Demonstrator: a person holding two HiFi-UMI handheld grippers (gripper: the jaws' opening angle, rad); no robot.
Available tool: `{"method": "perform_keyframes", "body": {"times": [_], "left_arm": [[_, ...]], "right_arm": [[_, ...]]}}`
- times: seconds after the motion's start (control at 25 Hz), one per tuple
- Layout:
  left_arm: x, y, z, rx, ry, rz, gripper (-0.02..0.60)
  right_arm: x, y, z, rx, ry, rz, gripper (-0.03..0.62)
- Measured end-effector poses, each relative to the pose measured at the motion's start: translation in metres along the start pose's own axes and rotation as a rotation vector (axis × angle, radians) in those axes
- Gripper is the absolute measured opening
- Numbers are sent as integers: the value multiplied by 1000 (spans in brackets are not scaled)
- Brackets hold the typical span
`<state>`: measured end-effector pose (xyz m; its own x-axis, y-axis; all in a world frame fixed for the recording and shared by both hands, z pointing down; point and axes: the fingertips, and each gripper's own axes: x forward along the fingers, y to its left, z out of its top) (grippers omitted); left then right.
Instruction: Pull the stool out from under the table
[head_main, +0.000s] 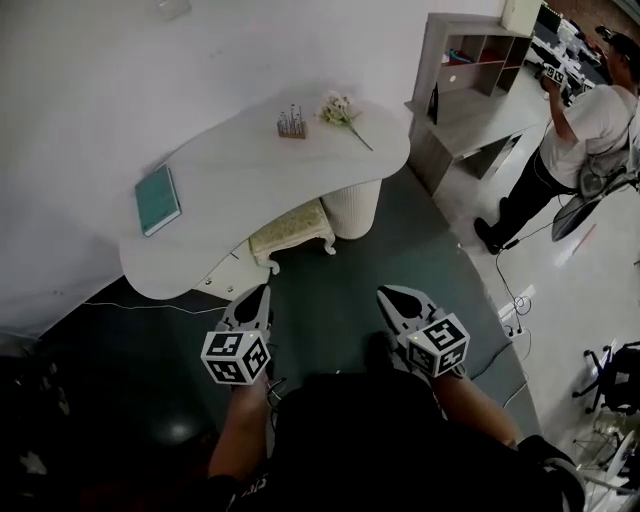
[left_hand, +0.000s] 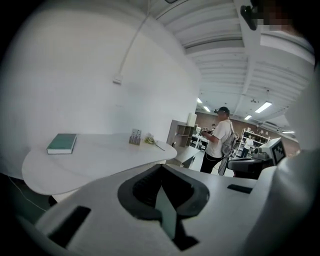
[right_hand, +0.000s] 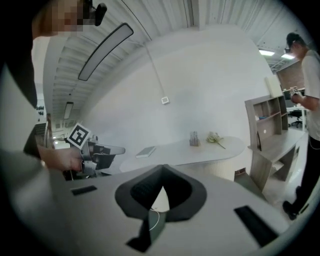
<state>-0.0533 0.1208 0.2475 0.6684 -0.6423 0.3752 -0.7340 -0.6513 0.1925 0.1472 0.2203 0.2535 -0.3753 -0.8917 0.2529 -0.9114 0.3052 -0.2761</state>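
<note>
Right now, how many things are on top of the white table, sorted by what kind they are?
Teal book: 1
Small holder of upright sticks: 1
Flower sprig: 1
Total: 3

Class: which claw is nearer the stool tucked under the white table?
Left. The left claw is just short of the stool, slightly to its left; the right claw is farther off, to its right. Neither touches it.
</note>
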Motion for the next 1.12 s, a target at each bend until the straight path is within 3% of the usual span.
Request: {"method": "perform_keyframes", "body": {"times": [0.16, 0.28, 0.64, 0.88, 1.12], "left_arm": [[22, -16, 18, -34, -35, 72, 9], [26, -19, 12, -67, -38, 126, 9], [20, 39, -9, -177, -31, 233, 9], [30, 90, -24, -272, -33, 207, 9], [67, 131, -51, -258, 26, 136, 9]], "right_arm": [[19, -36, 14, -67, 55, 118, 5], [35, -54, 19, -56, 78, 157, 5], [105, -23, 19, -78, 164, 285, 5], [161, 4, 13, -130, 238, 297, 5], [211, 21, -12, -129, 295, 285, 5]]}}
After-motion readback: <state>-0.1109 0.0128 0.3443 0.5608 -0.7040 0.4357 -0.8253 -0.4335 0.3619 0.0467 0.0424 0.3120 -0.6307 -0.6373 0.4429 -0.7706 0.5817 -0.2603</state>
